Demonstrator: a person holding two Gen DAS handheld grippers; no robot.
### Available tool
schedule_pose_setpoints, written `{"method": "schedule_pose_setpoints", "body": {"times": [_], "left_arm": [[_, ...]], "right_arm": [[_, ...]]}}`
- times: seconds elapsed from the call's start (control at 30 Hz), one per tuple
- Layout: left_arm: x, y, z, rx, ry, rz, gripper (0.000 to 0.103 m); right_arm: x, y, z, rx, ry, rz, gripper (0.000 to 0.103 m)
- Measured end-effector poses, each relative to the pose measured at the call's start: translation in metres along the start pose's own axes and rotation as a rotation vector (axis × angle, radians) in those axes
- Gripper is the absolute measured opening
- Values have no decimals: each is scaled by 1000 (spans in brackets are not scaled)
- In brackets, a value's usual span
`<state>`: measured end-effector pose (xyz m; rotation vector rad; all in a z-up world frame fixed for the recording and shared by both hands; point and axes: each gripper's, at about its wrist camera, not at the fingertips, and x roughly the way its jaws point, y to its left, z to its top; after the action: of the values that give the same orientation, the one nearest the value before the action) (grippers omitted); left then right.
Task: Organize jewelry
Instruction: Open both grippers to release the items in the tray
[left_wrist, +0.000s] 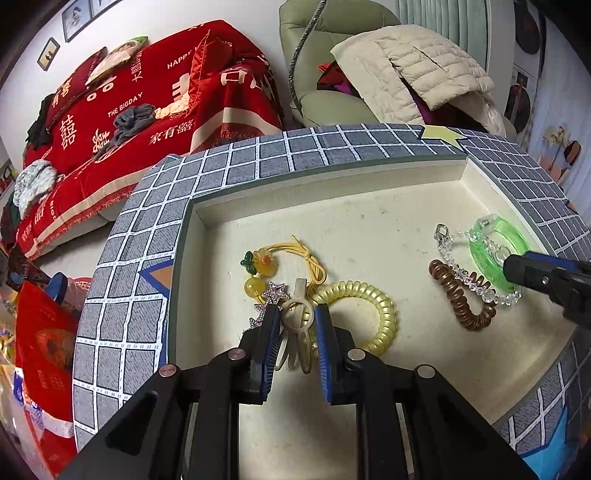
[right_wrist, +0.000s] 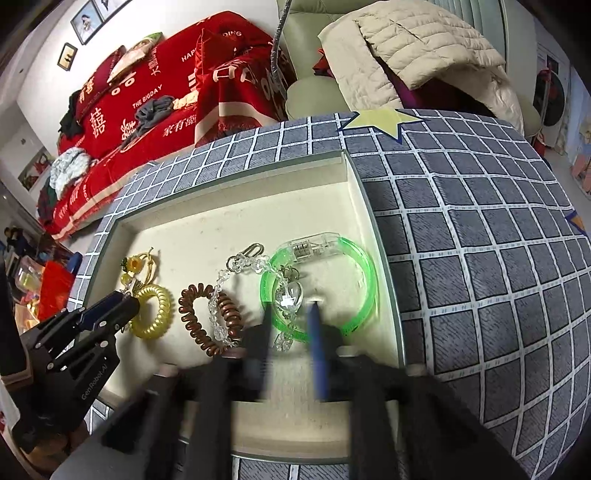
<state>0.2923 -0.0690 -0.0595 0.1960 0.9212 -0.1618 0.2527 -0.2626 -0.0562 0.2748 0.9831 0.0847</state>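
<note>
1. Down inside the cream tray (left_wrist: 369, 206), set in a bench top (left_wrist: 155, 229) covered with grey grid-pattern cloth, lies the jewelry.
2. Left hand-held gripper (left_wrist: 295, 314): its blue pads press on either side of a beige hair clip (left_wrist: 297, 317), gripping it at the tray's 7 o'clock corner.
3. Around that clip sit a yellow coil hair tie (left_wrist: 373, 314) at 3 o'clock of it, a yellow cord tie with an orange flower and beads (left_wrist: 266, 264) at 11 o'clock, and a sparkly star clip (left_wrist: 275, 293) just beside the left pad.
4. Right hand-held gripper (right_wrist: 291, 314): blurred, jaws apart, pressing on nothing; a clear heart pendant (right_wrist: 290, 295) lies between the tips.
5. A green translucent bangle (right_wrist: 321, 288) rings that pendant, against the tray's 3 o'clock wall.
6. At the bangle's 9 o'clock, a clear bead chain (right_wrist: 236, 277) crosses a brown coil hair tie (right_wrist: 207, 317).
</note>
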Motion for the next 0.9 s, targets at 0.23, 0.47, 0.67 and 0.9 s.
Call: {"method": "schedule_pose_setpoints", "body": {"times": [0.23, 0.47, 0.67, 0.9], "left_arm": [[-3, -1, 0, -6, -1, 2, 41], [-11, -1, 2, -2, -25, -2, 41], [-17, 1, 3, -15, -41, -5, 41], [-34, 7, 2, -56, -116, 7, 103]], "right_arm": [[-23, 8, -3, -18, -52, 25, 72], [-39, 13, -13, -13, -73, 38, 76], [-49, 15, -20, -17, -77, 45, 76], [-57, 17, -24, -22, -85, 46, 76]]}}
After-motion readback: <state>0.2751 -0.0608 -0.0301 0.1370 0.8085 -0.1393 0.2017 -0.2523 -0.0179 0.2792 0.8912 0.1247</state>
